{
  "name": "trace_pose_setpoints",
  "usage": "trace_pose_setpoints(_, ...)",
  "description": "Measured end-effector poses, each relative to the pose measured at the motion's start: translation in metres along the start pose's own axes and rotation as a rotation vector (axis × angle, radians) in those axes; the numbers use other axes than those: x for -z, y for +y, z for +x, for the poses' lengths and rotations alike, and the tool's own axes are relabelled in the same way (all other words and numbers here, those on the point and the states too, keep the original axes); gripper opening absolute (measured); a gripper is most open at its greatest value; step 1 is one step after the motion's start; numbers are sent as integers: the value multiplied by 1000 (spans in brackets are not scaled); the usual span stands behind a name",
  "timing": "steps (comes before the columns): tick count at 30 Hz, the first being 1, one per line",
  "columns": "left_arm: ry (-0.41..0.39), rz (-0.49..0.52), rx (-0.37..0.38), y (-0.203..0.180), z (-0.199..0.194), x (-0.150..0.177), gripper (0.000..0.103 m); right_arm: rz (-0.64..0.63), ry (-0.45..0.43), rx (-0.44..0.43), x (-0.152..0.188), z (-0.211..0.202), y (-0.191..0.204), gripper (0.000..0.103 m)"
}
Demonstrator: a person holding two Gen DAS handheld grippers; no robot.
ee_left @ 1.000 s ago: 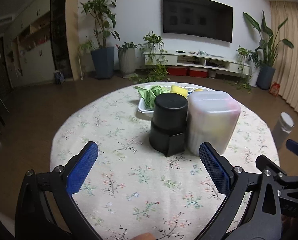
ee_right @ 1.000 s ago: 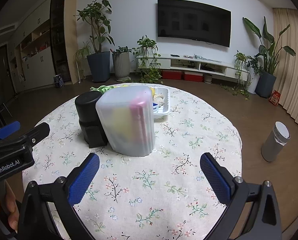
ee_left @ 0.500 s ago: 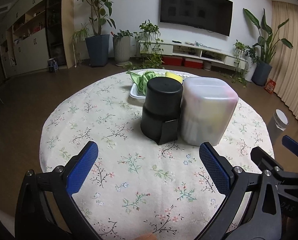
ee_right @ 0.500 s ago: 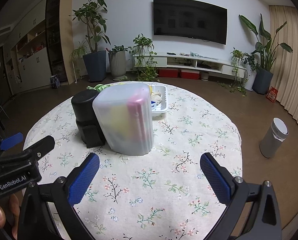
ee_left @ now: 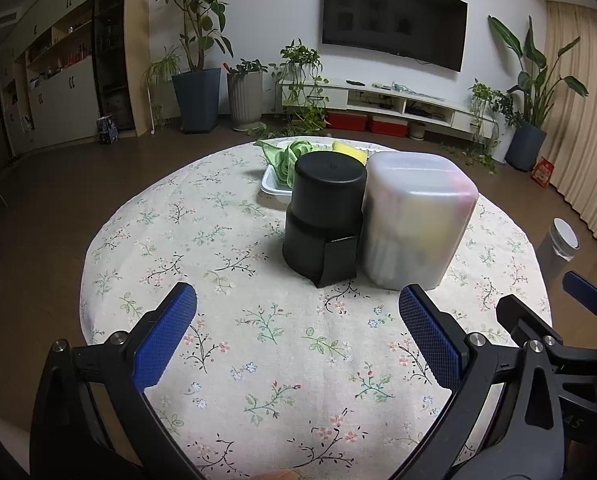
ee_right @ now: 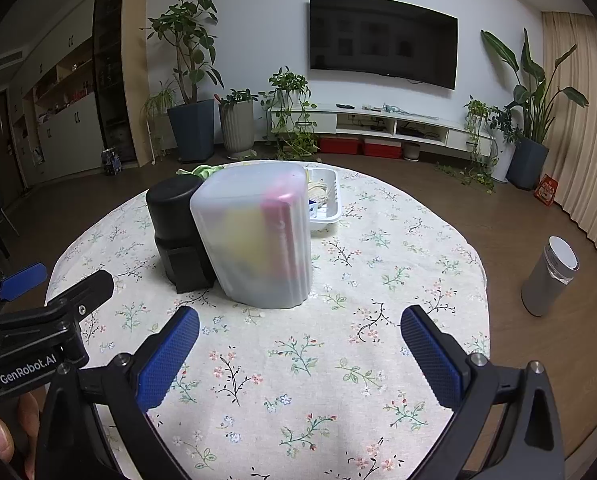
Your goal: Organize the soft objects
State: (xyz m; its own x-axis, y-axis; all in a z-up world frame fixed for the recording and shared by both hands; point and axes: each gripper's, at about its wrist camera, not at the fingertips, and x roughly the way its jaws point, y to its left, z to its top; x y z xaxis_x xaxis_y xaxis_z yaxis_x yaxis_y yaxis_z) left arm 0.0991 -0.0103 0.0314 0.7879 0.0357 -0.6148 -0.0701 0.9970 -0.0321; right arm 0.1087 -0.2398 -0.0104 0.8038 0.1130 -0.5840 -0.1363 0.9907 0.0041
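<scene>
Both the left gripper (ee_left: 297, 334) and right gripper (ee_right: 299, 354) hang spread and empty; the green cloth (ee_left: 288, 156) in the far tray (ee_left: 272, 184) looks light and limp, best pinched at a raised fold

Near half of floral tablecloth (ee_left: 266, 344) lay bare, wide room for both grippers. Left gripper (ee_left: 297, 304) and right gripper (ee_right: 299, 326) hung spread wide, nothing betw. pads. Blocked ahead at centre: black canister (ee_left: 324, 220) touching frosted plastic container (ee_left: 416, 220), no gap betw. them. White tray (ee_right: 330, 204) stood directly behind, touching or nearly so; access there only from far side or above. Open cloth to left of canister and right of container. Grey bin (ee_right: 550, 276) off table on floor, right, well apart.
</scene>
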Motion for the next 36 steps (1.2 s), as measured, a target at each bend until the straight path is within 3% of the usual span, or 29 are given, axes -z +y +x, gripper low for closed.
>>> trace_pose_setpoints(36, -15, 20, -20, -4, -2, 1, 103, 18, 5, 17, 2, 5, -3, 103)
